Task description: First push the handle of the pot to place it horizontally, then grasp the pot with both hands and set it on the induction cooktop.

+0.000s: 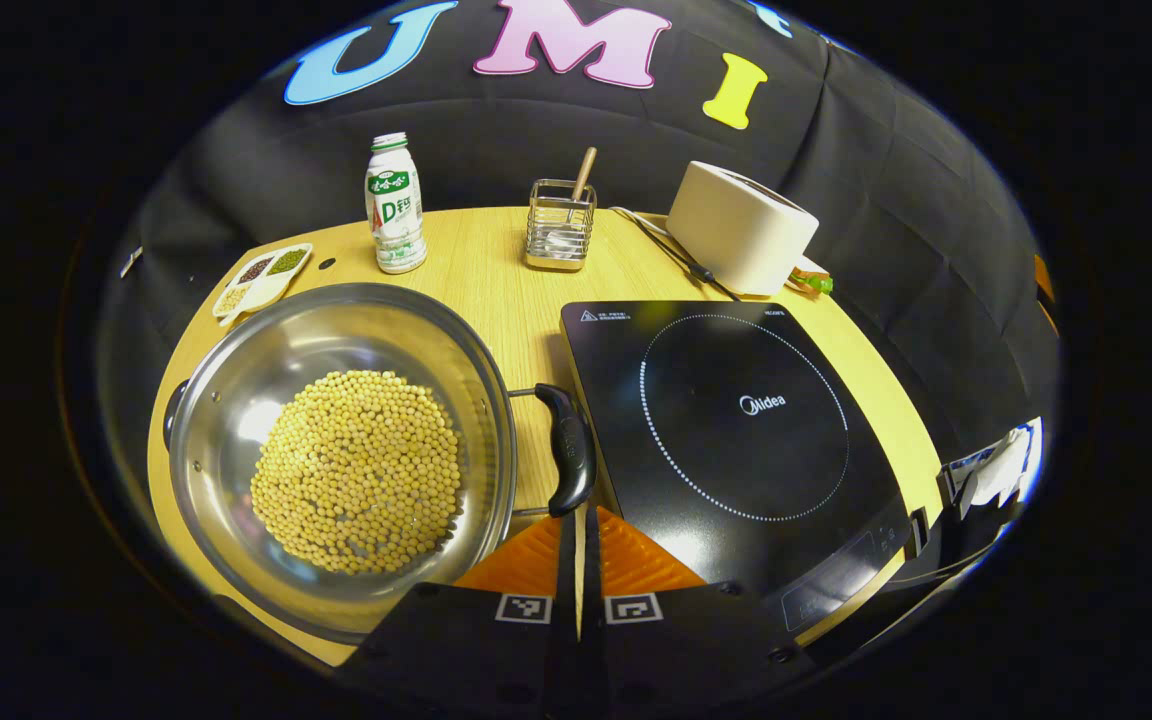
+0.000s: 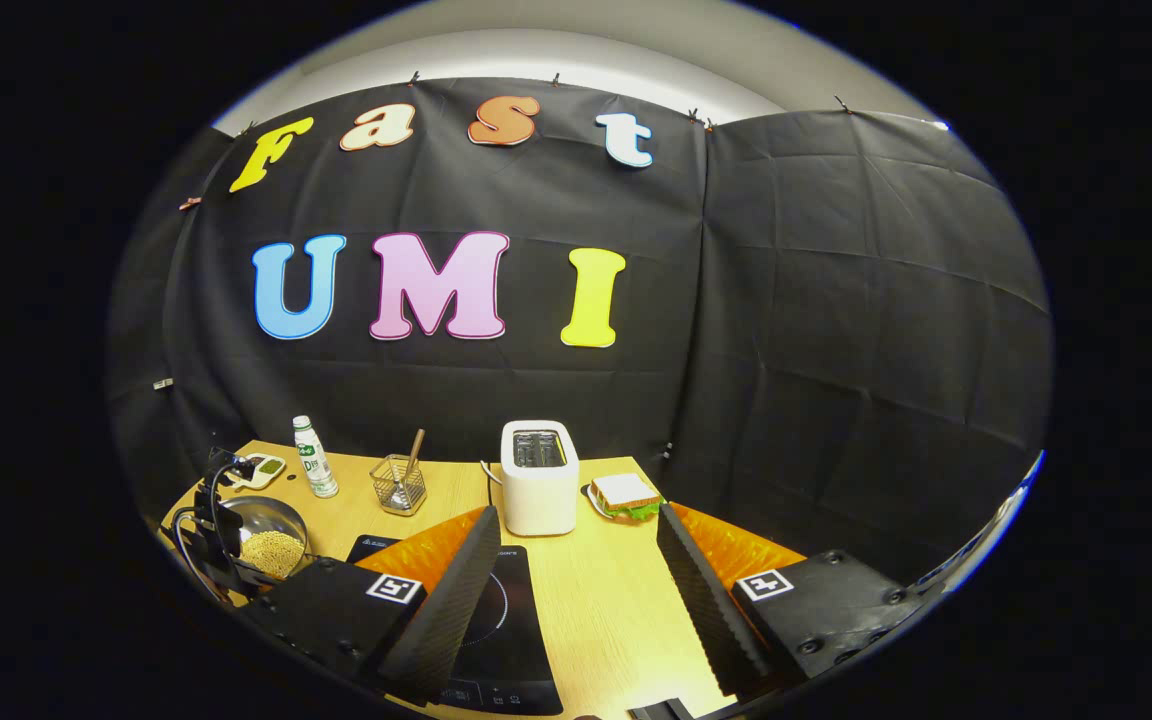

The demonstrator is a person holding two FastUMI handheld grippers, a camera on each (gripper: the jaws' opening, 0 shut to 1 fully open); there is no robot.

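A steel pot [image 1: 236,400] holding soybeans [image 1: 356,470] stands on the wooden table, left of the black induction cooktop [image 1: 736,420]. One black pot handle [image 1: 568,445] faces the cooktop; the other [image 1: 171,415] sits on the far left side. My left gripper [image 1: 579,512] is shut with nothing between its orange fingers, its tips right at the near end of the black handle. In the right gripper view, my right gripper [image 2: 581,600] hangs open above the table's right part, over the cooktop [image 2: 496,620] edge. The pot [image 2: 271,545] lies far to its left, with the left gripper [image 2: 211,530] beside it.
A drink bottle [image 1: 394,205], a wire utensil holder [image 1: 560,225] and a white toaster [image 1: 741,228] line the back of the table. A small divided dish [image 1: 261,280] lies behind the pot. A sandwich on a plate [image 2: 626,495] sits right of the toaster [image 2: 538,490].
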